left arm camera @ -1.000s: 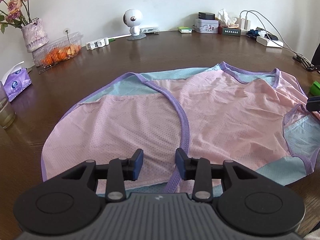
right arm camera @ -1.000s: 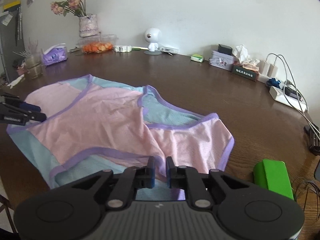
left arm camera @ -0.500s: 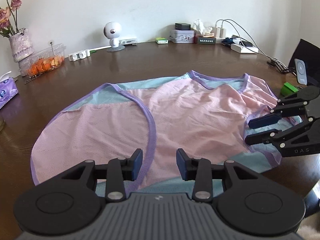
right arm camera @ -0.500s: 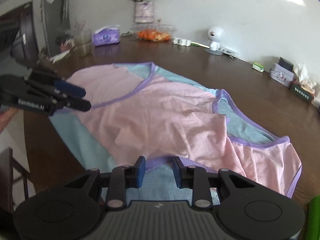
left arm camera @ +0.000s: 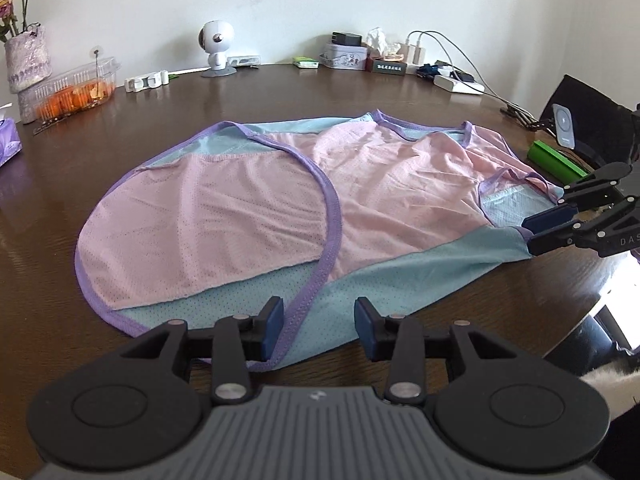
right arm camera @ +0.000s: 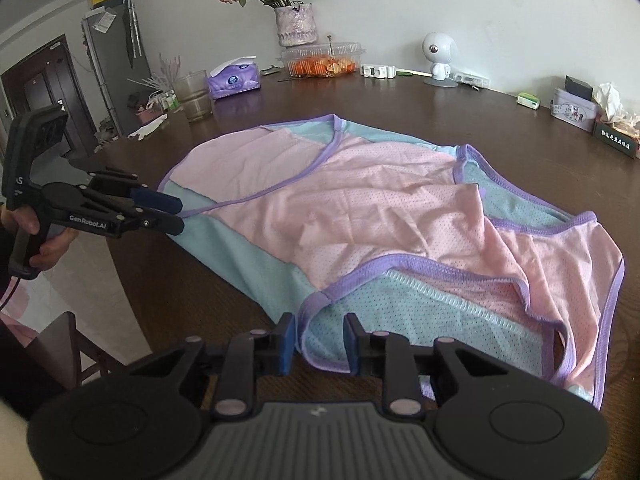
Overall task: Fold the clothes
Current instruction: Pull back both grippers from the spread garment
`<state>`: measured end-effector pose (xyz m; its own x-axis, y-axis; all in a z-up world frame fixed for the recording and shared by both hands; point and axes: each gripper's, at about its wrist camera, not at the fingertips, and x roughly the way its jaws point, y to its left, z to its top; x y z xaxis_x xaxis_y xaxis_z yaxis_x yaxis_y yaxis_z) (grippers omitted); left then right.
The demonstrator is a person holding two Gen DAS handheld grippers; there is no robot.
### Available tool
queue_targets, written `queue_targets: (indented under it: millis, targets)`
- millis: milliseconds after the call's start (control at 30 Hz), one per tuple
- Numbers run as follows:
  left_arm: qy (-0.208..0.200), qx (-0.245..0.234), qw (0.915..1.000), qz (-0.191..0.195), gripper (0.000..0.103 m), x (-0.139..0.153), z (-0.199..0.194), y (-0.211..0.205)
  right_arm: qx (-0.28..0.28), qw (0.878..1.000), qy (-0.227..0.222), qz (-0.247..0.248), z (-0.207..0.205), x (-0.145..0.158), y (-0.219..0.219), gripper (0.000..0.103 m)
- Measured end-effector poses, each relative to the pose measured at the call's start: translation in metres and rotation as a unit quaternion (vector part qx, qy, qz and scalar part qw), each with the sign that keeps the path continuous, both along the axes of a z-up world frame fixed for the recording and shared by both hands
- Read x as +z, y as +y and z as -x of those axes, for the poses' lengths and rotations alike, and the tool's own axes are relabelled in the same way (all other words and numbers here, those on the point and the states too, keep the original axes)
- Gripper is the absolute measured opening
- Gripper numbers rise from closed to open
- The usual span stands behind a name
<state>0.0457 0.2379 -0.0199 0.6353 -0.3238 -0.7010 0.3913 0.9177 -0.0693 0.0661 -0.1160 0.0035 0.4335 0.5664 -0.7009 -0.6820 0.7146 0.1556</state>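
My left hand-held gripper (left arm camera: pixel 316 330) sits low at the near edge of the garment (left arm camera: pixel 304 204), its jaws apart, with the purple-trimmed hem lying between the blue pads and neither pad pressing on it. My right hand-held gripper (right arm camera: pixel 318 342) also has its jaws apart, with the garment's purple-edged corner lying in the gap; I see no pad clamping the cloth. Each gripper tilts down toward the cloth.

The garment is a pink mesh top with pale blue panels and purple binding, spread mostly flat across the dark brown wooden counter (left arm camera: pixel 248 92), one layer folded over another. From the right wrist view, the left hand-held gripper reaches in from the left edge, held by a hand (right arm camera: pixel 38 240) on its grip, tips just at the blue hem.

Along the far side of the counter stand a vase of dried roses (right arm camera: pixel 294 26), a clear box of orange fruit (right arm camera: pixel 322 62), a purple tissue pack (right arm camera: pixel 234 80), a glass (right arm camera: pixel 194 96), a small white round-headed camera (left arm camera: pixel 216 46), a tin (left arm camera: pixel 346 56) and a power strip with cables (left arm camera: pixel 460 82). A green block (left arm camera: pixel 554 160) lies near the right edge. A white wall stands behind; a dark doorway (right arm camera: pixel 44 92) shows at left.
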Motion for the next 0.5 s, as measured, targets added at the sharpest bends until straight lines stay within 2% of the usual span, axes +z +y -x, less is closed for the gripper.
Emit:
queue_targets:
  millis: [100,167,233,267,300,400,500]
  targets:
    - [0.001,-0.01,0.9998,0.016,0.039,-0.004,0.003,0.011,0.005,1.0,0.009,-0.007,0.005,-0.003,0.001,0.022]
    - [0.003,-0.018,0.9995,0.026,0.035,-0.005,0.001,0.018,0.003,1.0,0.013,-0.007,0.005,-0.005,0.001,0.01]
    - [0.002,-0.031,0.9992,0.024,0.021,-0.005,0.0,0.022,-0.002,1.0,0.014,-0.004,0.005,-0.007,0.001,0.006]
    - [0.0,-0.036,0.9991,0.021,0.017,-0.005,-0.001,0.025,-0.005,1.0,0.017,-0.007,0.004,-0.007,0.0,0.004]
    - [-0.003,-0.04,0.999,0.019,0.009,-0.006,-0.001,0.027,-0.008,1.0,0.02,-0.009,0.003,-0.007,-0.002,0.003]
    - [-0.012,-0.051,0.9986,0.013,0.001,-0.006,0.0,0.032,-0.013,0.999,0.026,-0.013,0.002,-0.005,-0.005,0.002]
    - [-0.019,-0.057,0.9981,0.013,0.0,-0.004,0.001,0.035,-0.014,0.999,0.034,-0.025,0.002,-0.001,-0.01,0.001]
